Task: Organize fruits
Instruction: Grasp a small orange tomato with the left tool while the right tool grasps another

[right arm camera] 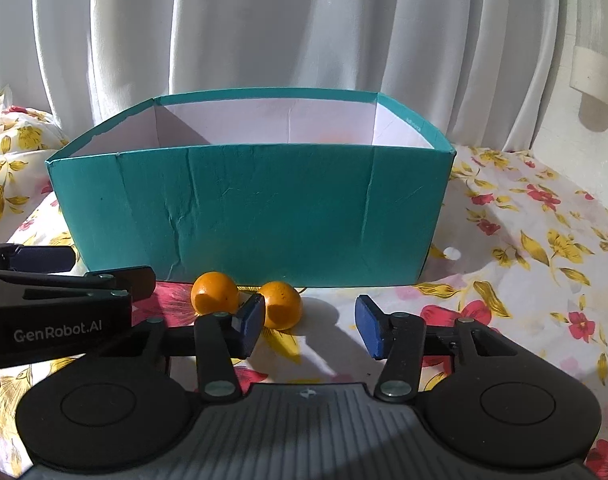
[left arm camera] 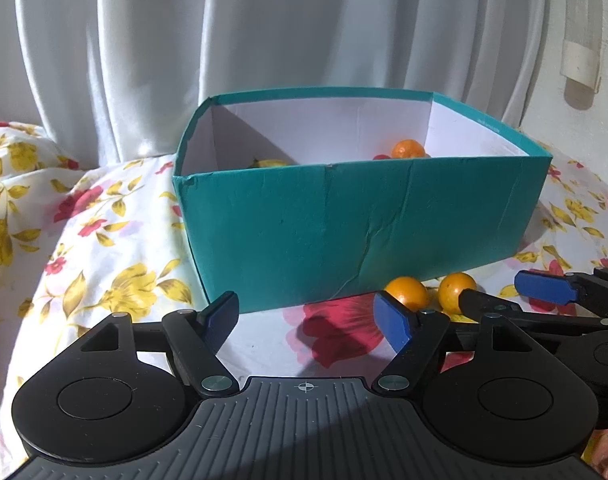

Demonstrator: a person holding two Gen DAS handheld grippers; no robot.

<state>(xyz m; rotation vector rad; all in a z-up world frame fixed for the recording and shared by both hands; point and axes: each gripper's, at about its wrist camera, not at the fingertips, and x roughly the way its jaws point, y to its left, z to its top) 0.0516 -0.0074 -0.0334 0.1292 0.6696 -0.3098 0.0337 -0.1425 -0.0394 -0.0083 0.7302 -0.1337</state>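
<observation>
The right gripper (right arm camera: pixel 308 326) hangs low over the flowered cloth (right arm camera: pixel 524 240) with its jaws apart and nothing between the blue pads; the left pad sits just in front of the right-hand orange (right arm camera: pixel 281 304), which lies off-centre to the gap, so a grasp would probably need a small shift toward it. The left gripper (left arm camera: pixel 308 316) also stands with jaws wide and empty, aimed at the bare cloth in front of the teal box (left arm camera: pixel 344 216); the left-hand orange (left arm camera: pixel 406 292) shows just past its right pad. Both fruits lie touching or nearly so, close against the foot of the box's near wall, outside it; that placing suggests they are the ones left to be put in. Each tool seems lowered beside one fruit so that both can be taken together.

The left wrist view looks over the rim and shows an orange fruit (left arm camera: pixel 408 149) and a yellow one (left arm camera: pixel 267 163) already inside; the right wrist view shows only white inner walls
</observation>
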